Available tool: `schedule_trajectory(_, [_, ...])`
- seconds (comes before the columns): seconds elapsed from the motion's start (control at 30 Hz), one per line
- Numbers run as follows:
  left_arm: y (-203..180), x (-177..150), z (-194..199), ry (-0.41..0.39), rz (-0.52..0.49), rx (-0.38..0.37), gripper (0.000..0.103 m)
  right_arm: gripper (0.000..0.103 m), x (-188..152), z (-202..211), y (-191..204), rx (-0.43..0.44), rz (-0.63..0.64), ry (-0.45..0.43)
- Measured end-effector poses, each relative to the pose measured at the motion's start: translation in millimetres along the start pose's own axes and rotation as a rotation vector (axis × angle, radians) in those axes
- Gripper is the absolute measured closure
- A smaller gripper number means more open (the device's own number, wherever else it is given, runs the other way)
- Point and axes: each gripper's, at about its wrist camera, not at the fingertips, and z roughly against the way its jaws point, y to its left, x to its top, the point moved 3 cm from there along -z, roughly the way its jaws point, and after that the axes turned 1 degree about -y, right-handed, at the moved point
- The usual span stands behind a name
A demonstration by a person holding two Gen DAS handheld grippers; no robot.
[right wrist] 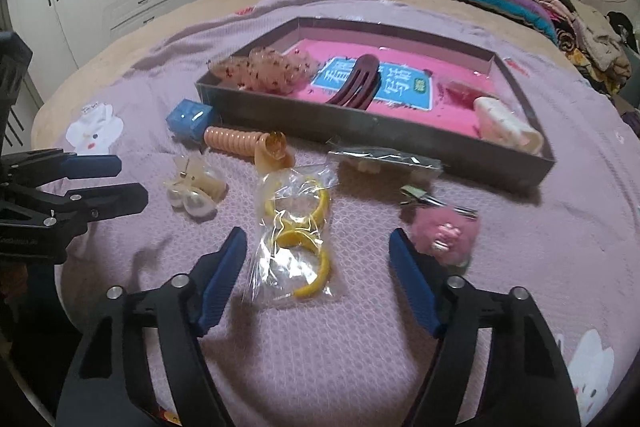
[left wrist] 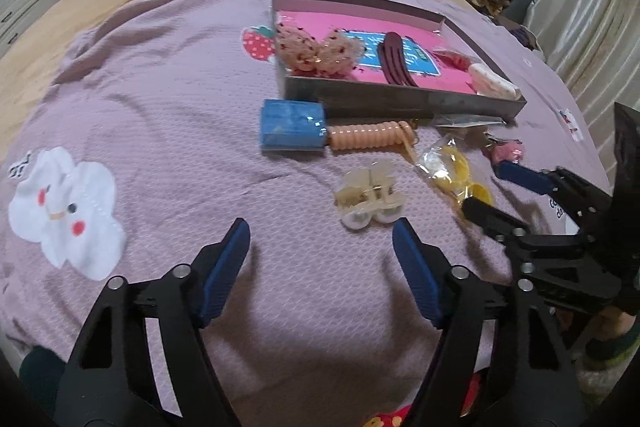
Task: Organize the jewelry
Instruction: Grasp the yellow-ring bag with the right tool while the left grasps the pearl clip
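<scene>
Both sets of jaws apart and empty, nothing between the pads. Left gripper (left wrist: 321,241) poised just short of the pearl hair claw (left wrist: 370,199) on the lilac bedspread (left wrist: 168,99); right gripper (right wrist: 318,251) straddling the bagged yellow bangles (right wrist: 298,227), pink fluffy clip (right wrist: 446,231) beside its right finger. Best to lower squarely, pinch the claw across its body, not the slippery pearls; grip the bangles through the bag, not loose film; then lift clear of the wall of the tray (right wrist: 304,115) before setting down inside

Tray (right wrist: 376,125) behind; pearl clip (right wrist: 196,193) left of bagged bangles (right wrist: 298,223).
</scene>
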Motion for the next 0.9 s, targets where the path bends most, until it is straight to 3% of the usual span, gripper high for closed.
schedule_trajectory(0.13, [-6,6,-11,0.018,0.001,-0.025,0.044,0.056,-2,-11,1,0.018,0.002,0.028])
schedule_trajectory(0.23, [-10,9,-19,0.031,0.004,-0.043,0.044,0.062,-4,-10,1,0.022,0.018,0.021])
schedule_trajectory(0.4, [-17,13,-34,0.054,0.006,-0.061,0.047,0.065,-6,-7,-7,0.041,-0.014,0.015])
schedule_trajectory(0.53, [-20,16,-42,0.065,0.010,-0.063,0.064,0.068,-8,0,-11,0.045,-0.031,0.006])
schedule_trajectory(0.9, [-27,22,-16,0.013,-0.013,-0.071,0.064,0.069,-4,39,-20,0.061,-0.073,-0.066])
